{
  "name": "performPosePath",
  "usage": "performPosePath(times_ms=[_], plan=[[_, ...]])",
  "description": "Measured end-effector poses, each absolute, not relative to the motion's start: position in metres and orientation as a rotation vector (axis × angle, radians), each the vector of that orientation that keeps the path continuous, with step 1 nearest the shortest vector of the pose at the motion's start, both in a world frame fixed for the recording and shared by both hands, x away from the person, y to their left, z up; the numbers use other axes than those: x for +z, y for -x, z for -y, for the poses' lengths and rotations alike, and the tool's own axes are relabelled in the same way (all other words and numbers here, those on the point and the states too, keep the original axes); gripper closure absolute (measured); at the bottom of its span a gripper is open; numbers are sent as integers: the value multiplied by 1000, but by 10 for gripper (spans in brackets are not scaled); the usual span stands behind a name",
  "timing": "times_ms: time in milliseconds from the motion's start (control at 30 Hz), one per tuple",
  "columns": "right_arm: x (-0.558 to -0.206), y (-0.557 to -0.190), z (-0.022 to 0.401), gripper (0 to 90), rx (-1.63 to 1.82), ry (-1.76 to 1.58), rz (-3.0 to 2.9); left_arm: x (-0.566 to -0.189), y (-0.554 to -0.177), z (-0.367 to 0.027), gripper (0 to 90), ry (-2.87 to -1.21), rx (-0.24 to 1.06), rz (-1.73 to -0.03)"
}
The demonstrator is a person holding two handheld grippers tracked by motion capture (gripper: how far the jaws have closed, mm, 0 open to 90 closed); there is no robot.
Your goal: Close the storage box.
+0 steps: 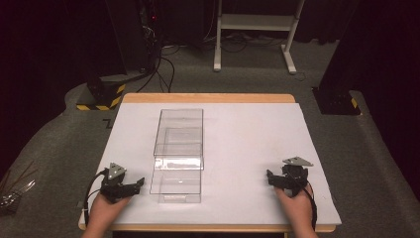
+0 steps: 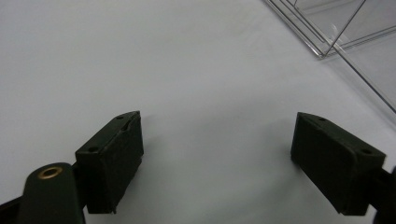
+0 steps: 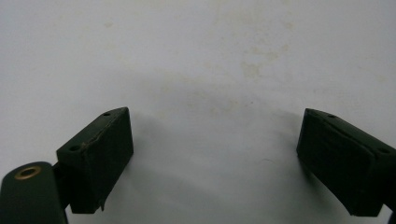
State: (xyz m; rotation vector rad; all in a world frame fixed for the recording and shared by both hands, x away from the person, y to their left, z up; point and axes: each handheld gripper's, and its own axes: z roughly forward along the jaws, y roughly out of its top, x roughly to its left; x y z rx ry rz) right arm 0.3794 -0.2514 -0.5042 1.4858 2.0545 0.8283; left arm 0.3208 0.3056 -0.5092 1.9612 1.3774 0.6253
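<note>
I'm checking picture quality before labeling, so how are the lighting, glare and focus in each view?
High view: table brightly lit against a dark room, clear box faint, with small glints. Left gripper view: soft shadows under the open left gripper, near jaws blurred, box edges sharp. Right gripper view: right gripper open over evenly lit white surface with faint stains.

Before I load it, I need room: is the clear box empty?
Empty: through the clear box only the white table cover shows.

Clear plastic box, open, empty, lying mid-table on white sheet
</note>
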Motion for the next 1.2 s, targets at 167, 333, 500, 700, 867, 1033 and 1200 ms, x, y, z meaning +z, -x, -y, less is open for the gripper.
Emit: performPosePath(times_ms=[167,333,500,700,867,1033,1200], plan=[[-504,-380,252,104,829,-1488,-2055,-509,-321,-306,174,-1960,625,-1380],[-504,-380,251,104,826,-1491,-2055,-509,-321,-305,173,-1959,625,-1382],[-504,-380,251,105,822,-1487,-2057,-509,-321,-305,174,-1961,626,-1382],[-504,-380,251,104,824,-1493,-2059,-509,-321,-305,174,-1965,629,-1380],[-504,-380,251,104,828,-1489,-2055,-509,-321,-305,175,-1959,622,-1380],[-504,-379,251,104,828,-1487,-2055,-508,-322,-306,152,-1975,608,-1375],[-504,-380,252,104,829,-1488,-2055,-506,-319,-307,148,-1962,610,-1363]])
